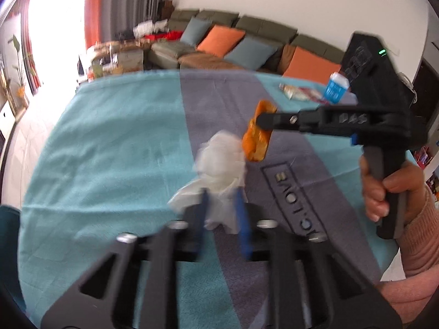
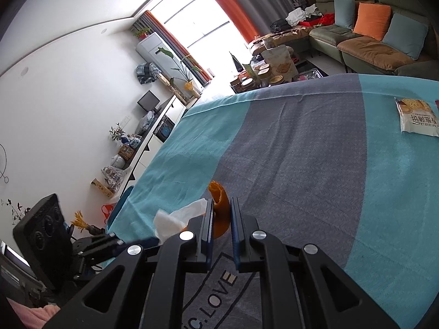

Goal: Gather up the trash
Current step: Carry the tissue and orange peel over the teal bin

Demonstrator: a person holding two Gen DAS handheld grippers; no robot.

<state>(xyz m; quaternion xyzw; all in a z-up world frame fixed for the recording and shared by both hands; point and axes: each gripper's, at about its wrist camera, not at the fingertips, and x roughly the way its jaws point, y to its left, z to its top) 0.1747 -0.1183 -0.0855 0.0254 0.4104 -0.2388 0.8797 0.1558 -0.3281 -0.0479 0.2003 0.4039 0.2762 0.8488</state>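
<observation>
My left gripper (image 1: 221, 201) is shut on a crumpled white tissue (image 1: 219, 161) and holds it above the table. My right gripper (image 2: 221, 205) is shut on a piece of orange peel (image 2: 219, 205). In the left wrist view the right gripper (image 1: 262, 118) comes in from the right and holds the orange peel (image 1: 256, 139) just right of the tissue. The tissue (image 2: 175, 219) also shows in the right wrist view, left of the peel. A white snack wrapper (image 2: 417, 118) lies flat on the cloth at the far right; it also shows in the left wrist view (image 1: 297, 91).
The table is covered by a teal and grey striped cloth (image 1: 109, 142) with printed lettering. A blue and white packet (image 1: 336, 87) shows by the right gripper's body. A sofa with orange and blue cushions (image 1: 233, 44) stands beyond the table. A cluttered side table (image 2: 271, 65) is near the window.
</observation>
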